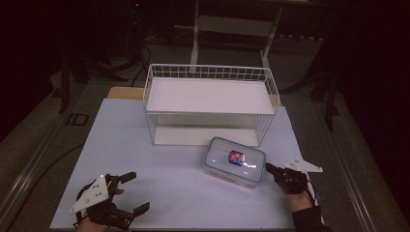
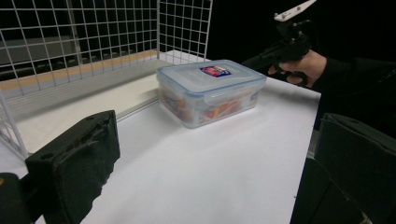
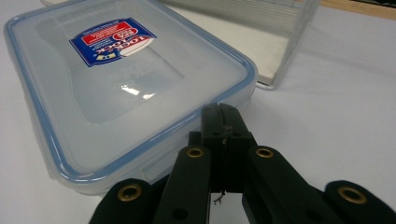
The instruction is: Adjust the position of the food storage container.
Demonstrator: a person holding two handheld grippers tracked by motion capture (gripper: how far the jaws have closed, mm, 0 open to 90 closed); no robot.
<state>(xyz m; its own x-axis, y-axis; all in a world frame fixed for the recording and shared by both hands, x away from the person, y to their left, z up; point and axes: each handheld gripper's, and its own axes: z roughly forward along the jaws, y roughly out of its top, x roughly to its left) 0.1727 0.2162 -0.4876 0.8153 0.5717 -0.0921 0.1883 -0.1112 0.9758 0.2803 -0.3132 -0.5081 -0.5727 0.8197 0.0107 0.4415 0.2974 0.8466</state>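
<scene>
A dark room surrounds a white table [image 1: 159, 193], with a grey floor at both sides and a pale frame standing in the gloom behind. At the near left the left gripper [image 1: 133, 193] rests low over the table with its jaws wide apart and nothing between them, and farther back at the middle a white wire rack [image 1: 210, 104] stands on the table with a wooden strip showing behind it. A clear lidded box [image 1: 235, 161] with a blue rim and a red and blue label sits on the table just in front of the rack's right end, and at its right edge the right gripper [image 1: 269, 167] has its jaws pressed together, their tips right by the rim.
</scene>
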